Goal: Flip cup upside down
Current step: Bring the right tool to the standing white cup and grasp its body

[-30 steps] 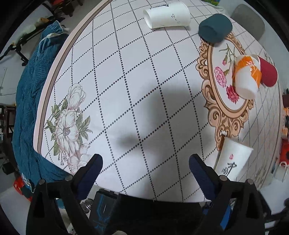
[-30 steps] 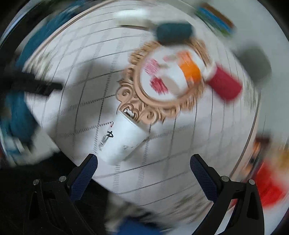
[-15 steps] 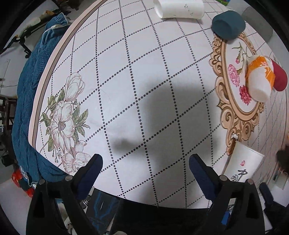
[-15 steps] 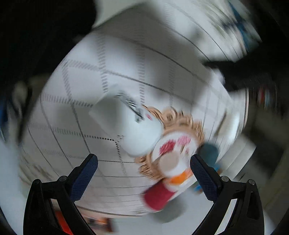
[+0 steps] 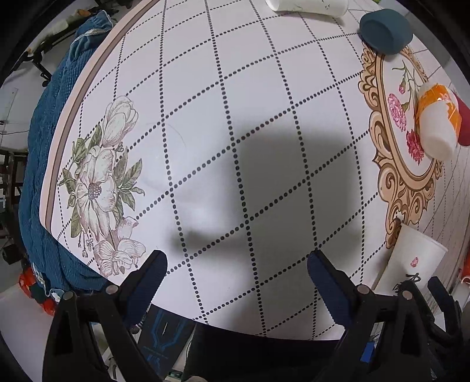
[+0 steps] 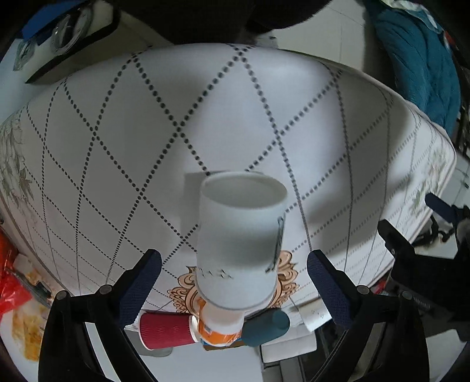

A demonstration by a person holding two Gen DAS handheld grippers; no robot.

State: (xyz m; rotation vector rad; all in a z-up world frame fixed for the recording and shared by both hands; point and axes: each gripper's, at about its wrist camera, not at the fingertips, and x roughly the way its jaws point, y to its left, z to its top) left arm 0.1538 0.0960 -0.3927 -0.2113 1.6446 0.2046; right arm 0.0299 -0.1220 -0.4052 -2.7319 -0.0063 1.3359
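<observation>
Right wrist view: white paper cup [image 6: 239, 245] with dark markings, standing on the desk [image 6: 117, 147] between wide-apart right tongs [image 6: 234, 270], untouched. Left tongs [image 5: 237, 269] likewise apart, holding nothing.

I see a round table [image 5: 205, 97] with a dotted lattice cloth and magnolia print [image 5: 100, 194]; a teal cup [image 5: 386, 26], an orange-banded cup [image 5: 436, 123] touching a red cup [image 6: 166, 330]; blue fabric [image 5: 47, 141] beside the rim.
</observation>
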